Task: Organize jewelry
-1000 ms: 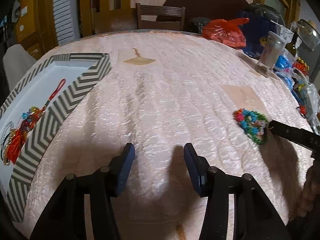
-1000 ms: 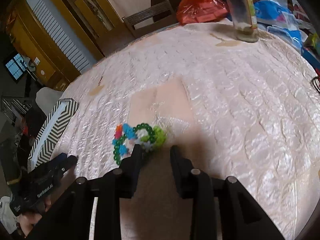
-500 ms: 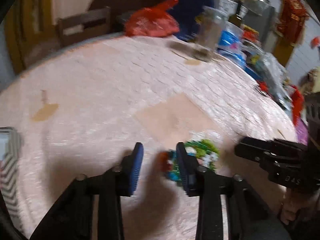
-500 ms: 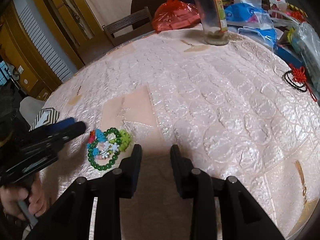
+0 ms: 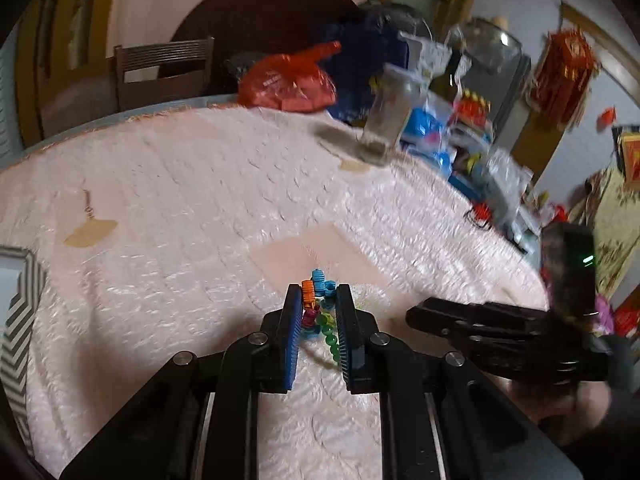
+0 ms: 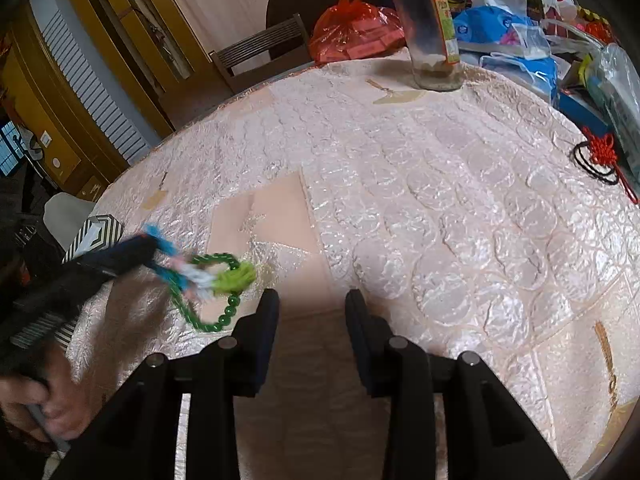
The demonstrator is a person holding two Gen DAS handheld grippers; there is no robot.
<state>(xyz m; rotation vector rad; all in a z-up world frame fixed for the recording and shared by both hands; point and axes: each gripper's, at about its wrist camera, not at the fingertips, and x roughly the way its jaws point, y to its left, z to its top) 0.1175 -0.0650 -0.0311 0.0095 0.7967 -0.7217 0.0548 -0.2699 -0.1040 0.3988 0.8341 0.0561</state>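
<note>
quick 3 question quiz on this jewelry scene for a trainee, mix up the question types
1. True or false: the left gripper is closed around the cluster of colourful plastic bead bracelets.
2. Multiple choice: what does the right gripper hold? A) the green bead bracelet B) the glass jar C) nothing
3. Fill in: the red knotted cord ornament with the black loop lies near the table's ____ edge in the right wrist view.

Key:
1. True; its blue-padded fingers pinch the beads.
2. C; its jaws stand open over the pink quilted tablecloth.
3. right
</note>
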